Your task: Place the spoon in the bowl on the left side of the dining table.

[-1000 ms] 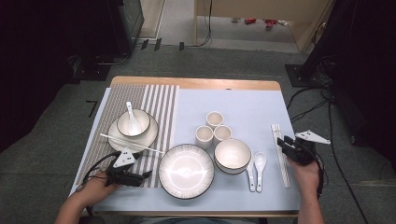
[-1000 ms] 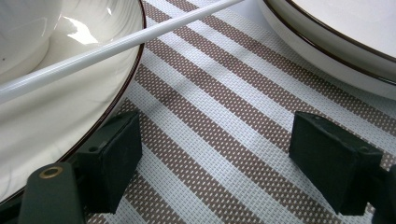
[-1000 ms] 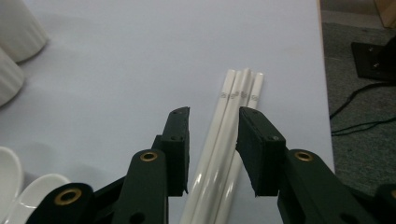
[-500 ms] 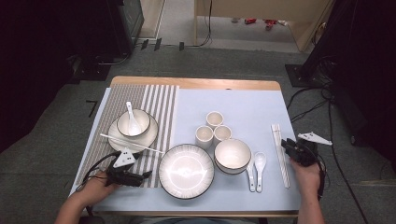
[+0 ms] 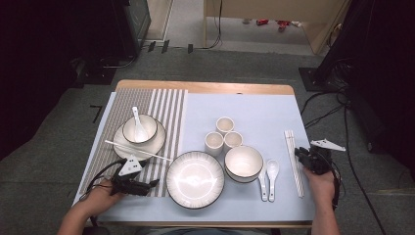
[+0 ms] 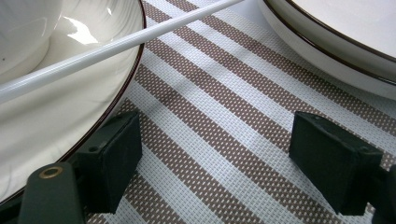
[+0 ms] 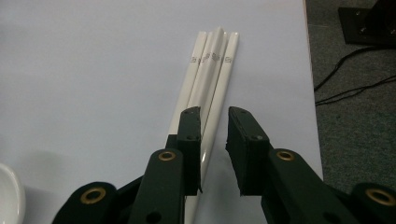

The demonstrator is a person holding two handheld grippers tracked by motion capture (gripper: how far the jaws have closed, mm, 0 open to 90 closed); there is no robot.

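Lying between fingers (image 7: 188,140): chopsticks (image 7: 211,70)

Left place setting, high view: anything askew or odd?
One thing: a single white chopstick lies slantwise across the front rim of the plate under the bowl with the spoon, its tip out over the striped mat. The other chopsticks lie bundled at the table's right edge.

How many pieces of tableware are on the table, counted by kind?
Plates: 2
Bowls: 2
Cups: 3
Spoons: 3
Chopsticks: 4 in the bundle, 1 across the left plate
Total: 15
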